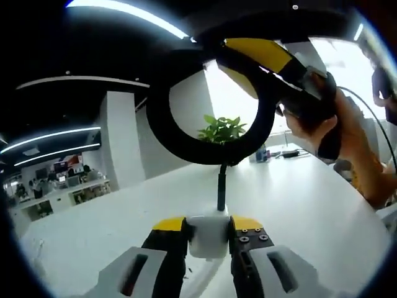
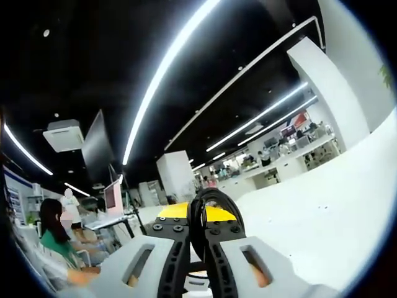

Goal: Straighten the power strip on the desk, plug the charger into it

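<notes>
My left gripper point(image 1: 209, 225) is shut on a white charger block point(image 1: 209, 239) held between its yellow-tipped jaws, just above the white desk point(image 1: 291, 205). A black cable point(image 1: 221, 186) rises from the block and curls into a wide loop. The loop's top runs into my right gripper point(image 1: 234, 57), which a person's hand point(image 1: 347, 133) holds at the upper right. In the right gripper view, my right gripper point(image 2: 197, 218) is shut on the black cable point(image 2: 200, 208), which arches up between the jaws.
A green potted plant point(image 1: 222, 129) stands at the desk's far edge, with small items point(image 1: 282, 152) to its right. A white pillar point(image 1: 121, 139) rises beyond the desk. A seated person point(image 2: 56, 239) works at monitors point(image 2: 113, 195) on the left. White desk surface point(image 2: 322, 205) stretches right.
</notes>
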The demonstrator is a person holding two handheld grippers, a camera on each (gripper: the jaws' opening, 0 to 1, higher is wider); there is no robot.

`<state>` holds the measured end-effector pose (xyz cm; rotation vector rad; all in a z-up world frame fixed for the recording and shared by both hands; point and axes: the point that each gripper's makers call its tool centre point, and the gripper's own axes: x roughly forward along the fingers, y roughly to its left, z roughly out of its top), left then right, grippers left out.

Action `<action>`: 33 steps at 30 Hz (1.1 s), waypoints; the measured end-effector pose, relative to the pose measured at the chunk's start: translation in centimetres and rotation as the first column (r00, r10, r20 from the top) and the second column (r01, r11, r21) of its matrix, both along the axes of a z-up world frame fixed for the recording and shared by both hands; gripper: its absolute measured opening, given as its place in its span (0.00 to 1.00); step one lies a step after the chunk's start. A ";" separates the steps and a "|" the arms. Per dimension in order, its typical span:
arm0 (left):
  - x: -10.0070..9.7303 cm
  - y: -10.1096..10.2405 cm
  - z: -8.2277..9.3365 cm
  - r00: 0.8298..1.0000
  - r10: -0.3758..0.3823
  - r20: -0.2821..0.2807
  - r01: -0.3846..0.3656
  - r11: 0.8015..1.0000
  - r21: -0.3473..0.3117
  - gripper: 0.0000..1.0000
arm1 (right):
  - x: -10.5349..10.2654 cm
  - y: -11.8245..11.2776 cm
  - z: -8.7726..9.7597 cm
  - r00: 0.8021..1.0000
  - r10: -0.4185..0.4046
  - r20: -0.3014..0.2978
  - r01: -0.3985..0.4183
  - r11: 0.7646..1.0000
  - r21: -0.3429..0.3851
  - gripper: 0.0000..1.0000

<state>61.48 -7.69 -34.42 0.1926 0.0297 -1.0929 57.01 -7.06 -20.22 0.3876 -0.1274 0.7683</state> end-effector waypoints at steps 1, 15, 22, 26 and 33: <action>0.1 -0.1 -0.1 1.000 -0.019 0.001 0.019 1.000 0.004 0.24 | 0.1 0.1 -0.1 1.000 0.000 -0.003 0.000 1.000 -0.006 0.04; 2.5 -1.4 -0.9 0.965 -0.255 -0.065 0.257 0.966 0.028 0.24 | 3.3 0.2 -0.7 0.999 -0.040 -0.035 0.036 0.993 -0.116 0.04; 2.8 -1.7 -1.4 0.951 -0.301 -0.070 0.303 0.953 0.016 0.24 | 3.8 0.2 -1.1 0.998 -0.049 -0.044 0.042 0.989 -0.139 0.04; 2.8 -2.0 -1.2 0.949 -0.308 -0.065 0.308 0.951 -0.006 0.24 | 3.8 0.4 -1.1 0.998 -0.057 -0.034 0.051 0.987 -0.154 0.04; 3.1 -2.2 -1.3 0.949 -0.309 -0.063 0.310 0.951 0.000 0.24 | 3.9 0.3 -1.3 0.997 -0.066 -0.034 0.060 0.985 -0.160 0.04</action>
